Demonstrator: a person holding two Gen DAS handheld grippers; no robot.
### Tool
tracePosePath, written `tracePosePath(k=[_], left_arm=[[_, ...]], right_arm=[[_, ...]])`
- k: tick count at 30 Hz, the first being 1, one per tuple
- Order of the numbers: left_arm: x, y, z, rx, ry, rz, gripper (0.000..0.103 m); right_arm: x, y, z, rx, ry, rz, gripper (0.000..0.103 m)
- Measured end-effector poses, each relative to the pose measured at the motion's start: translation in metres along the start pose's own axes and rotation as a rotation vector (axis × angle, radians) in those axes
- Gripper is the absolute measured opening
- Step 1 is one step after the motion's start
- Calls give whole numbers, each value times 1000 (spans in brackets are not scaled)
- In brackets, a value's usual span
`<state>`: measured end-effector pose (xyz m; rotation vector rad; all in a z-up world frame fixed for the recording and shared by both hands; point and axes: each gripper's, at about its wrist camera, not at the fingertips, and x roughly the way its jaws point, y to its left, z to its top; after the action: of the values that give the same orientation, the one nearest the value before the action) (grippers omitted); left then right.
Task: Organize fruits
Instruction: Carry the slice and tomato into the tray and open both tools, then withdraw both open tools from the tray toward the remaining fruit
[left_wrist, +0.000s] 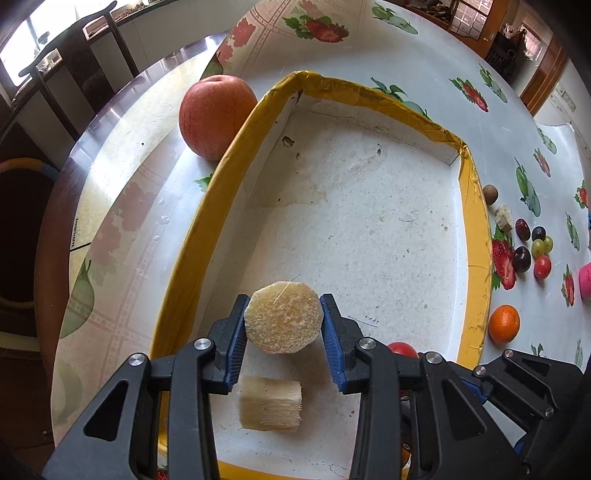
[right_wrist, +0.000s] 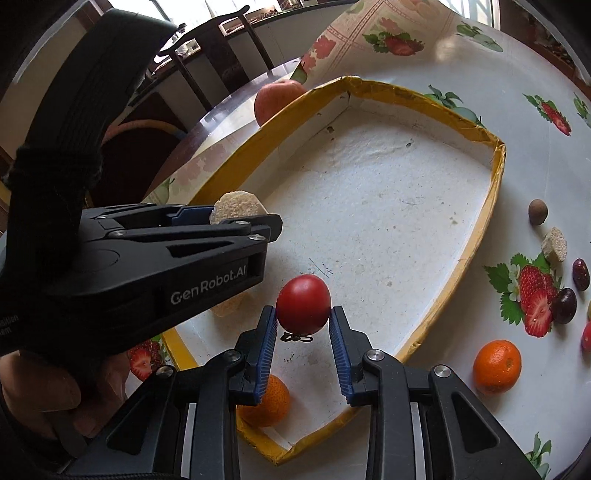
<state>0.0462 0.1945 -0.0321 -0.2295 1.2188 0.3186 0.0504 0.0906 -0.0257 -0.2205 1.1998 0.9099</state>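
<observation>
Both cameras sit just behind their own fingers and look forward and steeply down into the same yellow-rimmed tray (left_wrist: 476, 236), from close above its near end. The left wrist view faces along the tray's length, with the red apple (left_wrist: 216, 116) beyond the far-left rim. The right wrist view stands a little to the right of it and catches the left gripper (right_wrist: 242, 218) from the side (it fills the left half). Both views share the tray floor, the apple and the loose fruit on the tablecloth (right_wrist: 517, 122).
</observation>
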Motion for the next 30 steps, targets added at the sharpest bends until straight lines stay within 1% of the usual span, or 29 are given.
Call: tracePosePath(k=[2, 3, 5, 6, 11, 13, 17, 19, 21, 28, 30], left_arm=[[7, 0, -3, -2, 24, -11, 35], [9, 0, -4, 0, 23, -9, 36], [9, -3, -6, 16, 14, -4, 40], [9, -4, -7, 19, 16, -2, 44], [3, -2, -9, -5, 15, -15, 44], [-2, -2, -9, -9, 11, -21, 44], [-12, -4, -9, -9, -2, -21, 44], [-17, -6, -10, -7, -7, -21, 49], [-23, -10, -12, -4, -17, -19, 51], [-38, -23, -17, 18, -40, -35, 51], [-42, -28, -21, 26, -44, -42, 51]], right_arm=[[8, -1, 0, 0, 18, 5, 30], [11, -2, -1, 0, 26, 4, 31], [15, -3, -1, -5, 26, -3, 31], [14, -2, 0, -13, 20, -2, 31], [9, -3, 1, -11, 24, 9, 37], [1, -3, -1, -3, 6, 14, 39], [-20, -9, -5, 18, -28, 22, 39], [-32, -11, -9, 30, -46, 24, 39], [-47, -14, -13, 44, -68, 25, 41], [-86, -26, -31, 98, -122, 12, 42], [-91, -32, -35, 118, -131, 9, 42]])
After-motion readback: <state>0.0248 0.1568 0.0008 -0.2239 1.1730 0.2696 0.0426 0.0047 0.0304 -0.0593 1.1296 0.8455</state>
